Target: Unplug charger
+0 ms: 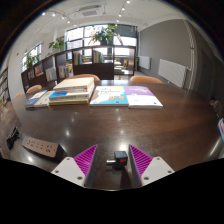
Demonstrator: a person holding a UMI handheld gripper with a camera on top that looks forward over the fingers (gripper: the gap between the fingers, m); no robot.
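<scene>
A small dark charger cube with a red mark on its face lies on the dark wooden table between my fingers. It is close to the right finger, with a clear gap to the left finger. A short pale prong sticks out of its left side. My gripper is open, with its pink pads on either side of the charger. A white power strip lies on the table to the left, apart from the charger. I see no cable joining them.
Books lie in a row across the far side of the table: a stack at the left and flat ones in the middle. A dark plug or cable lies beside the strip. Chairs stand beyond the table.
</scene>
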